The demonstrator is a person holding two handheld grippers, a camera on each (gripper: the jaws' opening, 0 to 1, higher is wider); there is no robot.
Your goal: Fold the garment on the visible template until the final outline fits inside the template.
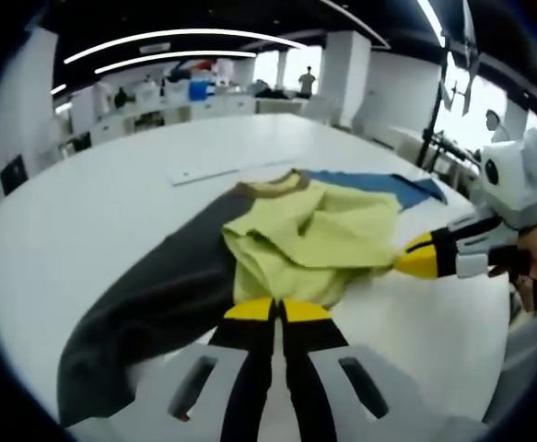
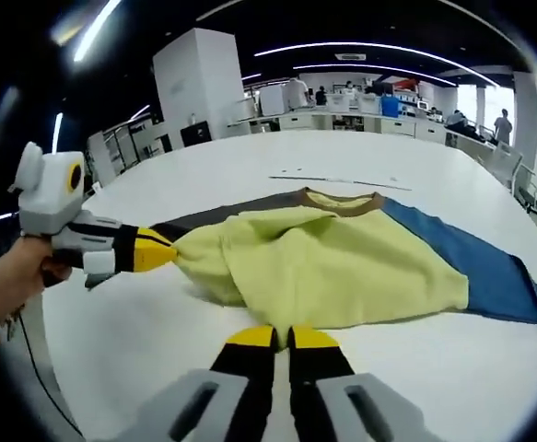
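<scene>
Here a yellow-green cloth garment with one dark grey sleeve and one blue sleeve lies bunched on the broad white table, its brown-trimmed neck toward the far side and its body folded up over itself. In the left gripper view the left gripper has its yellow-tipped black jaws pressed together at the near hem of the garment, seemingly pinching the fabric, though the contact itself is hard to make out. In the right gripper view the right gripper also has its jaws closed, their tips just beside the near edge of the yellow cloth; whether they hold it cannot be told. A thin pale strip lies on the table beyond the collar.
</scene>
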